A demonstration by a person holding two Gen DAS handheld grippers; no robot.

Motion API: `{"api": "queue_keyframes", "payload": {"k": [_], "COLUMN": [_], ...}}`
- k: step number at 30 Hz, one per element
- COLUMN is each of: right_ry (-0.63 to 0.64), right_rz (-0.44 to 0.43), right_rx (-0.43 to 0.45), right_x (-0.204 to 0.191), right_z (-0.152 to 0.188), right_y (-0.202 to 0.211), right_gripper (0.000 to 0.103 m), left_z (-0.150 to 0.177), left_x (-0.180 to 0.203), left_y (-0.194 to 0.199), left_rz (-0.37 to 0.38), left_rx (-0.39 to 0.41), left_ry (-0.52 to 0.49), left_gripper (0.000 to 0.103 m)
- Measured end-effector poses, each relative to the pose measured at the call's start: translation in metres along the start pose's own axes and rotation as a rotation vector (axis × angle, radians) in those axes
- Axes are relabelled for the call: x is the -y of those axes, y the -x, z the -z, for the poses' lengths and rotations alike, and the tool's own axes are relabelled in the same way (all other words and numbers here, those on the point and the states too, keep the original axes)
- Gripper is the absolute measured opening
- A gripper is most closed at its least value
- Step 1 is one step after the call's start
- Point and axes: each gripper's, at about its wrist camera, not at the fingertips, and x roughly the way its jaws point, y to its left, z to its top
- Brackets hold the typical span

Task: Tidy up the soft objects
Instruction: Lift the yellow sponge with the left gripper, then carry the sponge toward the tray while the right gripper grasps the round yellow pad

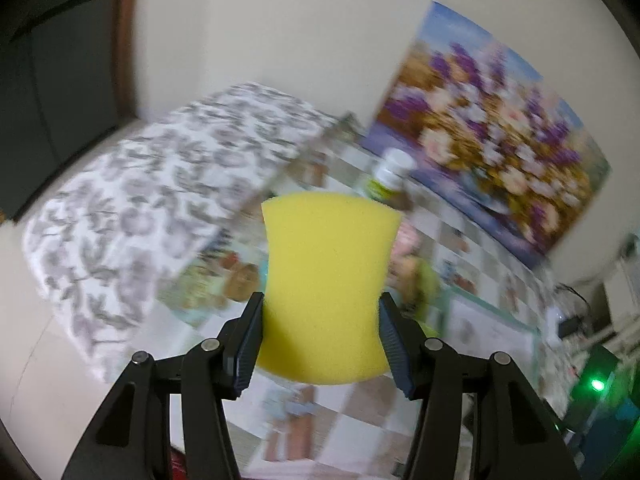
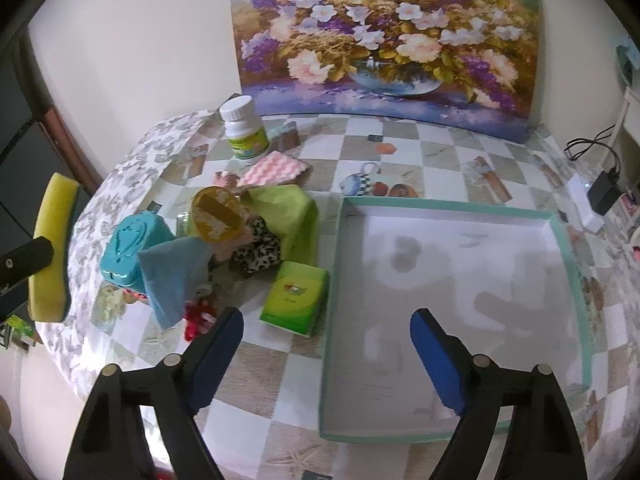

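My left gripper [image 1: 320, 312] is shut on a yellow sponge [image 1: 328, 280] and holds it in the air above the table; the sponge also shows at the left edge of the right wrist view [image 2: 52, 248]. My right gripper [image 2: 326, 322] is open and empty above the near left edge of a shallow teal-rimmed box [image 2: 576, 280] with a white floor. A pile of soft things lies left of the box: a blue cloth [image 2: 172, 276], a green cloth [image 2: 288, 212], a pink wavy cloth [image 2: 276, 168], a spotted fabric [image 2: 260, 252] and a red item [image 2: 198, 316].
A white pill bottle [image 2: 244, 128] stands at the back, a green tissue pack [image 2: 294, 300] lies beside the box, and a teal wipes case [image 2: 128, 248] and a yellow lid [image 2: 218, 216] sit in the pile. A flower painting [image 2: 384, 36] leans on the wall. A charger [image 2: 604, 192] lies at far right.
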Motion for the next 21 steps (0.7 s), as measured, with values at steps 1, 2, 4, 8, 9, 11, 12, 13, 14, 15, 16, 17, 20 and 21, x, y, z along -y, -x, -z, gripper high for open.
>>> {"api": "queue_keyframes", "payload": {"k": [1,2,4,8,9,11,12,13,14,15,16,17,20,21], "right_ry": [0.0,0.001,-0.002,-0.019,-0.022,-0.027,-0.033,-0.037,-0.042,-0.044,-0.045,-0.047,-0.063,-0.073], "right_rz": [-0.004,-0.007,-0.037,-0.097,-0.111,-0.134,-0.149,-0.161,-0.176,-0.185,-0.198,-0.207,-0.24,-0.254], "right_rx": [0.001,0.003,0.008,0.018,0.017,0.017,0.016,0.017,0.021,0.022,0.022,0.023,0.015,0.006], "right_x": [-0.002,-0.004,-0.01,-0.021,-0.024,-0.029,-0.031,-0.033,-0.034,-0.035,-0.036,-0.037,-0.037,-0.037], "right_z": [-0.001,-0.002,-0.005,-0.015,-0.018,-0.023,-0.028,-0.032,-0.037,-0.039,-0.043,-0.045,-0.054,-0.057], "right_y": [-0.001,-0.001,-0.002,-0.006,-0.008,-0.012,-0.014,-0.016,-0.018,-0.019,-0.021,-0.023,-0.033,-0.038], "right_gripper": [0.087,0.087,0.087,0.087,0.087,0.086,0.085,0.083,0.082,0.081,0.08,0.078,0.074,0.073], "left_z": [-0.002,-0.002,-0.005,-0.009,-0.01,-0.015,-0.017,-0.02,-0.023,-0.026,-0.031,-0.035,-0.048,-0.052], "left_x": [-0.007,-0.013,-0.026,-0.035,-0.034,-0.032,-0.031,-0.03,-0.028,-0.026,-0.024,-0.021,-0.012,-0.008], "left_y": [-0.002,-0.004,-0.01,-0.019,-0.02,-0.022,-0.024,-0.025,-0.027,-0.029,-0.031,-0.034,-0.038,-0.04], "left_rz": [-0.024,-0.039,-0.067,-0.064,-0.066,-0.072,-0.074,-0.075,-0.077,-0.073,-0.068,-0.06,-0.051,-0.053], "left_rx": [0.002,0.002,-0.007,-0.03,-0.032,-0.031,-0.032,-0.033,-0.037,-0.044,-0.054,-0.06,-0.063,-0.063], "left_ry": [0.016,0.026,0.061,0.093,0.096,0.099,0.1,0.105,0.113,0.121,0.131,0.14,0.151,0.147], "left_gripper": [0.057,0.057,0.057,0.057,0.057,0.057,0.057,0.057,0.057,0.057,0.057,0.057,0.057,0.057]}}
